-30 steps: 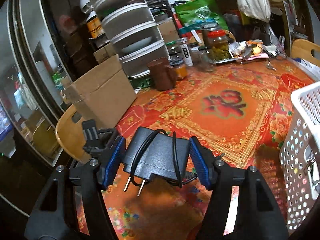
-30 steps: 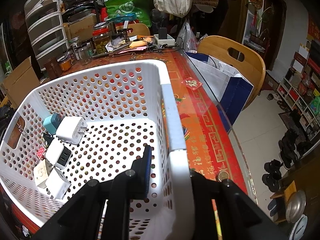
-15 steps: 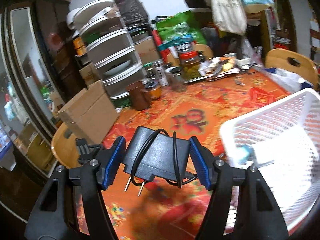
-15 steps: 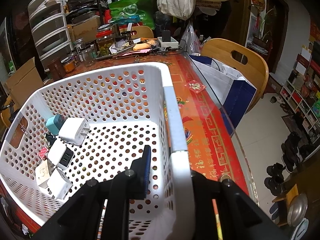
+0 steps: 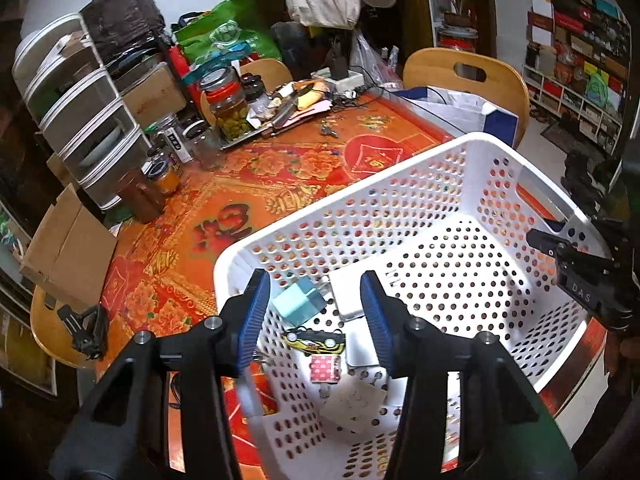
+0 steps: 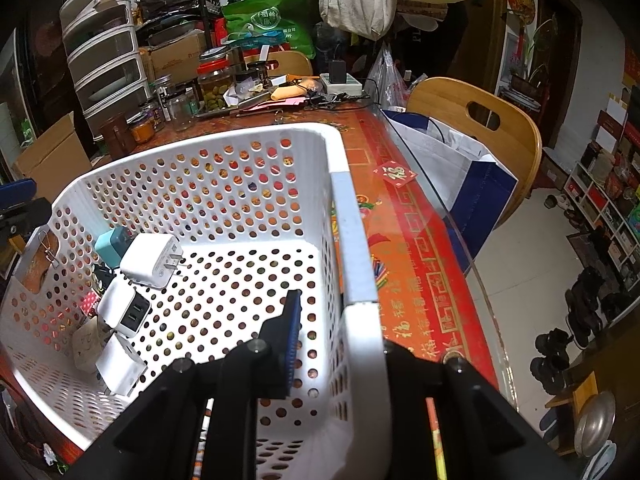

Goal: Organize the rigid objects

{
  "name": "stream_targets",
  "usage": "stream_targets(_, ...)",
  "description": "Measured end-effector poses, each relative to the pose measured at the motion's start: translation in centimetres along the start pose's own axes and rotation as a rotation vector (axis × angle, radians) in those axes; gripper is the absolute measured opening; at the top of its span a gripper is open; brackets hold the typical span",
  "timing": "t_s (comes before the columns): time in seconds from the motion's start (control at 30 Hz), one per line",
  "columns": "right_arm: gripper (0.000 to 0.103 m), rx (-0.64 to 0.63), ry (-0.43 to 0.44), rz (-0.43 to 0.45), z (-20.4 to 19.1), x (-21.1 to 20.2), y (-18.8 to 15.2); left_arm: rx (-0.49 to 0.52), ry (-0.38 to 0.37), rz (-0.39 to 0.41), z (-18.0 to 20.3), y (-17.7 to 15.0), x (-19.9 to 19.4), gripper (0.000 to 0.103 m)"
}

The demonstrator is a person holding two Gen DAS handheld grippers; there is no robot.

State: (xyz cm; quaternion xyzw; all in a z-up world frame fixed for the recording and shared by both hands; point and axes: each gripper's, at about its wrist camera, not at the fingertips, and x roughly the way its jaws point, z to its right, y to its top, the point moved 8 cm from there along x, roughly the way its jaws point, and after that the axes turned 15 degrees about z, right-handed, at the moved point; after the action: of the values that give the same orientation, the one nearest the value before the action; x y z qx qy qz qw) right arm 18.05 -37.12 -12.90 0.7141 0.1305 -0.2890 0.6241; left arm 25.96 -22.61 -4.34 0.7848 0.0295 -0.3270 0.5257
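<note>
Holding nothing, the left tongs gape wide over the basket; the right tongs pinch its wall. Several chargers are inside; more may remain.

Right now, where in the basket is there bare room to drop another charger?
The basket floor is bare from its middle to the wall the right hand-held gripper clamps. The far-left corner is crowded with chargers and small items.

Wooden chair beside table; perhaps tiled floor.
</note>
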Motion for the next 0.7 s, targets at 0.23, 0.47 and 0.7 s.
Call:
stream_targets(0.23,0.019,0.003,0.001,0.002,0.0,0.0,-0.1,-0.184,0.191,0.13,-15.6,-4.2,-5.1,0.102)
stream_targets(0.47,0.019,0.006,-0.002,-0.001,-0.1,0.2,0.0,-0.291,0.257,-0.023,-22.3,-15.2,-3.2,0.103)
stream_targets(0.7,0.019,0.014,-0.006,-0.007,0.0,0.3,-0.1,-0.349,0.117,-0.152,-18.5,-19.4,4.7,0.102)
